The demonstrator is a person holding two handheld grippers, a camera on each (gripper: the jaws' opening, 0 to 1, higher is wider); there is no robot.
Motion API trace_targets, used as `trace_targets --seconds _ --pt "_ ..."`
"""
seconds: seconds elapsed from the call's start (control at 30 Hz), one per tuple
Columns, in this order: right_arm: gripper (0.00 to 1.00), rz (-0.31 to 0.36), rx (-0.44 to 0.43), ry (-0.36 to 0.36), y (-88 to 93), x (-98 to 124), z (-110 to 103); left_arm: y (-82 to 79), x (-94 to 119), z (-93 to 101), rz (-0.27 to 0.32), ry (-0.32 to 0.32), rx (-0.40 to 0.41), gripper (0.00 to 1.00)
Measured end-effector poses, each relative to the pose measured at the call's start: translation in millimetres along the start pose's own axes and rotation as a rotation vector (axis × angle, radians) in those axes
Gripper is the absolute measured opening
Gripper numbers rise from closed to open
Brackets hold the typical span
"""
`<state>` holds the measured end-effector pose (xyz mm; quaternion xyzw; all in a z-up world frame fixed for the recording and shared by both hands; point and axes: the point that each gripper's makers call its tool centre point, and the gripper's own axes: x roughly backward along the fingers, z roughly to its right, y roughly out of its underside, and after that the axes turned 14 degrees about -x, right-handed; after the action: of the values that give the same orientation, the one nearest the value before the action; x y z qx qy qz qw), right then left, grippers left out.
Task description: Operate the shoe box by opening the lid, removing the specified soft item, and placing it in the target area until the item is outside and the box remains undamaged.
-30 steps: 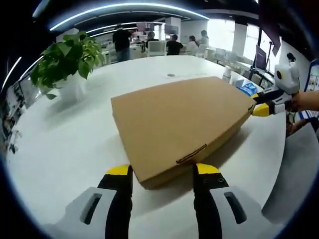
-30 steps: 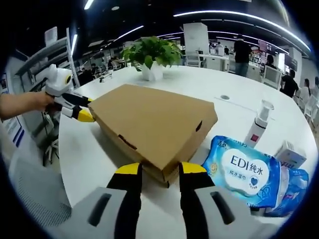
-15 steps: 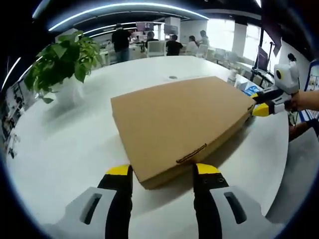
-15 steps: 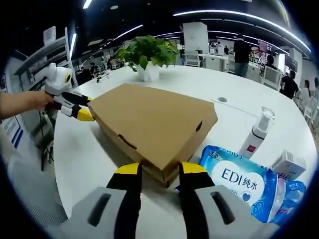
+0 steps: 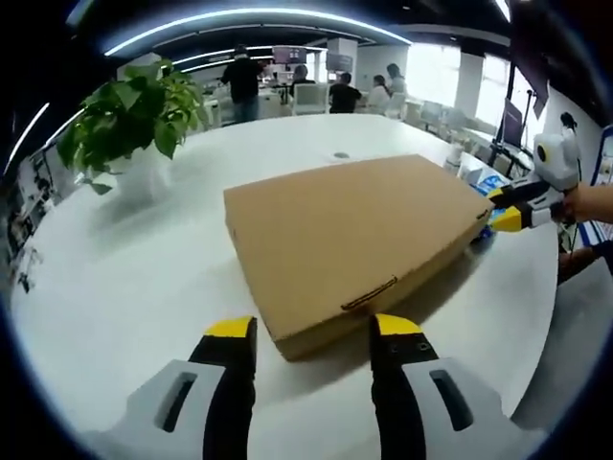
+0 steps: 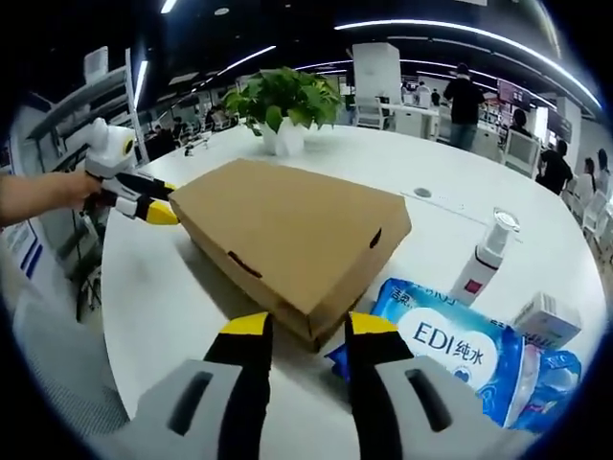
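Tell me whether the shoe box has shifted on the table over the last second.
Yes. In the right gripper view the shoe box now covers more of the blue wipes pack, so it slid toward it.

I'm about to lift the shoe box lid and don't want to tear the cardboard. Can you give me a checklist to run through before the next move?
1. Lid of the shoe box closed and flat: ok.
2. Left gripper open, straddling the near corner: ok.
3. Right gripper open at the opposite corner: ok.
4. Jaws actually under the lid edge: cannot tell.
5. Wipes pack clear of the box: not ok, it lies right beside the corner.
6. Potted plant well clear: ok.
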<state>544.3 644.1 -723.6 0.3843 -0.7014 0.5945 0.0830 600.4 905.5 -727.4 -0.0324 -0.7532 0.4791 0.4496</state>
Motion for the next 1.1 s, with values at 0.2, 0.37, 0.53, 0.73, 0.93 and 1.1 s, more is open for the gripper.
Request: trace_targets --seconds 0.2,0.37,0.53,0.73,0.93,1.1 --pt "0.33 0.031 0.008 0.031 6.0 29.5 10.1 1.2 20.6 9.4 0.016 -0.011 0.006 0.52" --pt "0.37 0.053 0.011 0.061 13.9 58.5 20.5 1.8 40.6 24.6 0.042 -0.021 0.016 0.55" --pt "0.42 0.071 0.016 0.094 20.1 86.9 29.3 2.8 63.4 45.8 0.065 -0.023 0.01 0.6" --pt "0.49 0.085 0.038 0.131 32.0 121.6 35.1 -0.6 86.6 62.3 0.087 -0.044 -0.004 0.64" --pt "0.56 0.103 0.044 0.159 41.4 149.7 35.7 -5.4 106.9 95.1 0.111 -0.053 -0.021 0.69" --pt "0.63 0.098 0.051 0.175 52.1 167.2 35.4 -9.8 119.6 120.4 0.136 -0.057 -0.052 0.77"
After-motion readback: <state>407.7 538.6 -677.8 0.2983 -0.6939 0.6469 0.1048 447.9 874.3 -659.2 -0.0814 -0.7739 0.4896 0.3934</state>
